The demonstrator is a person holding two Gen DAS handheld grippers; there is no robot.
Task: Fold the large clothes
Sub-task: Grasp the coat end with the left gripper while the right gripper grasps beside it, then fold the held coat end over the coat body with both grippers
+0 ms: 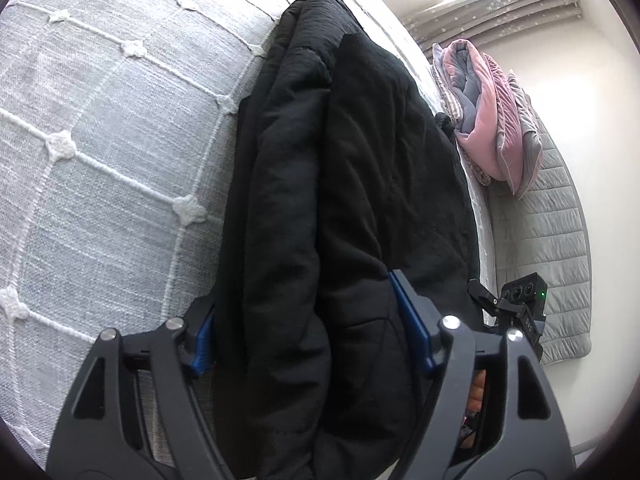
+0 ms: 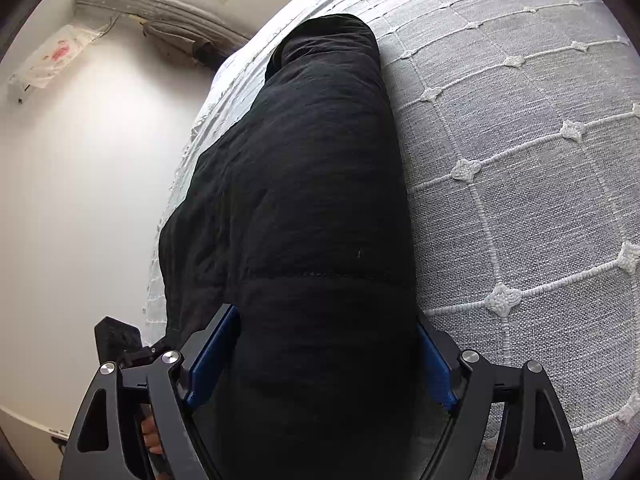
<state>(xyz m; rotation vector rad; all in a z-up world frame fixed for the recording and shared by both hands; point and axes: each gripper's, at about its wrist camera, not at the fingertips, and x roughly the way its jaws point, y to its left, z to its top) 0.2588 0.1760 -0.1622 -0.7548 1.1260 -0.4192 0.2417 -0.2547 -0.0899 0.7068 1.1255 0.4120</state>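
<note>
A large black padded jacket (image 1: 360, 160) lies folded lengthwise into a thick bundle on a grey bedspread (image 1: 100, 120). My left gripper (image 1: 312, 328) has its blue-padded fingers (image 1: 412, 328) wide apart around one end of the bundle, with thick fabric filling the gap. In the right wrist view the same jacket (image 2: 312, 180) runs away from the camera. My right gripper (image 2: 328, 356) also stands wide apart around the other end, its blue pads (image 2: 212, 352) pressed against the sides of the fabric. The right gripper's body (image 1: 520, 312) shows at the left wrist view's right edge.
The bedspread (image 2: 520, 160) has a white stitched grid with knots. A folded pink and grey quilt (image 1: 488, 120) lies at the bed's far end, beside a grey quilted mat (image 1: 540, 240). White walls, a curtain (image 1: 500, 8) and a wall air conditioner (image 2: 48, 60) surround the bed.
</note>
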